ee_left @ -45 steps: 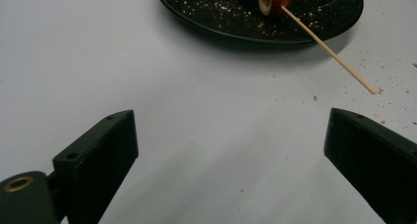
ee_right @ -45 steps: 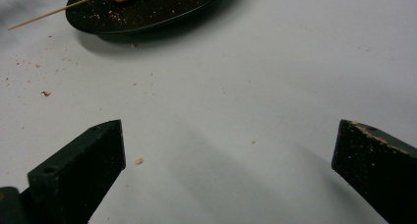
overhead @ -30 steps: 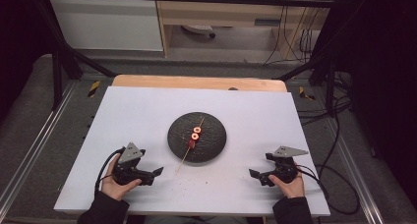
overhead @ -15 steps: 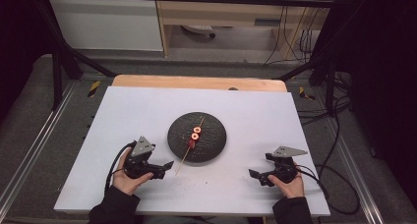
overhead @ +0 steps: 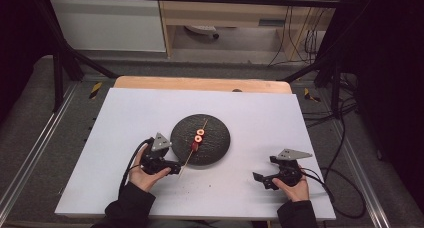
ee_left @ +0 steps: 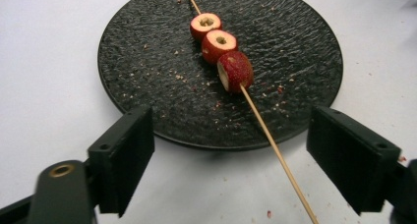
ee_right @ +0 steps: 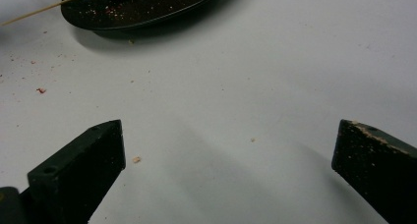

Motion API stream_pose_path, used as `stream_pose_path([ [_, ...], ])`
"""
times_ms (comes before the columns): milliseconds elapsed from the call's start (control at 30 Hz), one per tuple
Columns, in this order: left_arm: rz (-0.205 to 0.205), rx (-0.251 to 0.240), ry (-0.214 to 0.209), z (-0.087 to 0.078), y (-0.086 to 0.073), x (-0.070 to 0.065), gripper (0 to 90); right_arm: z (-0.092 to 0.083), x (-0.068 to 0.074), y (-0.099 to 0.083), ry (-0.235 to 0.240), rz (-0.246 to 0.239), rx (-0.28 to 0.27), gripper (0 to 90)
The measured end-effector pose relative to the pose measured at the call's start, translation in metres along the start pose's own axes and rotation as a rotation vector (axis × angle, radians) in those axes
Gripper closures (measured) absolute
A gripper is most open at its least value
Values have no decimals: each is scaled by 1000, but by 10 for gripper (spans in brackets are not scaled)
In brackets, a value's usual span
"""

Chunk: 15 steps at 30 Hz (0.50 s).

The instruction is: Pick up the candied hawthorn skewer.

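Left gripper view: wooden skewer (ee_left: pixel 275 148) bearing three red fruits (ee_left: pixel 235 70)

My white tabletop (overhead: pixel 250 113) is evenly lit from above while the room around it falls dark. Soft shadows sit under the black plate (ee_left: pixel 147 62). My near jaws are blurred; the high view looks grainy.
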<state>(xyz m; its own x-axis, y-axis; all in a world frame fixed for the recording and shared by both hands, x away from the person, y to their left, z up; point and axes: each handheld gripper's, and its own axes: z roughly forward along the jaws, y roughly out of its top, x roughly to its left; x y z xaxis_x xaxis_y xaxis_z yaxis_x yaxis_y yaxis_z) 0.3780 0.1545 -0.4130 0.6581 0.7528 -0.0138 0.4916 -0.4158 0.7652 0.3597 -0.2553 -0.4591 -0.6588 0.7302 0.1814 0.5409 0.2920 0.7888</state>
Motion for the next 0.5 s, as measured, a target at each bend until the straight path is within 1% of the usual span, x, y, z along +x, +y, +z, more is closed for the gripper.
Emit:
stream_pose_path([
  [33, 0, 6, 1, 2, 1, -1, 221, 0, 0, 0, 0, 0, -1, 6],
  [100, 3, 17, 10, 6, 3, -3, 234, 0, 0, 0, 0, -1, -1, 6],
  [200, 0, 23, 16, 12, 7, -7, 297, 0, 0, 0, 1, 2, 1, 6],
  [233, -3, 27, 15, 14, 7, -8, 297, 0, 0, 0, 1, 2, 1, 6],
  [267, -3, 29, 18, 17, 9, -10, 326, 0, 0, 0, 0, 1, 1, 6],
  [300, -3, 30, 20, 18, 9, -11, 326, 0, 0, 0, 0, 1, 1, 6],
  [333, -5, 33, 22, 20, 9, -12, 360, 0, 0, 0, 0, 2, 1, 6],
  [367, -7, 37, 21, 22, 10, -12, 374, 0, 0, 0, 0, 2, 0, 6],
  [500, -5, 64, 32, 28, 10, -15, 483, 0, 0, 0, 0, 2, 1, 6],
])
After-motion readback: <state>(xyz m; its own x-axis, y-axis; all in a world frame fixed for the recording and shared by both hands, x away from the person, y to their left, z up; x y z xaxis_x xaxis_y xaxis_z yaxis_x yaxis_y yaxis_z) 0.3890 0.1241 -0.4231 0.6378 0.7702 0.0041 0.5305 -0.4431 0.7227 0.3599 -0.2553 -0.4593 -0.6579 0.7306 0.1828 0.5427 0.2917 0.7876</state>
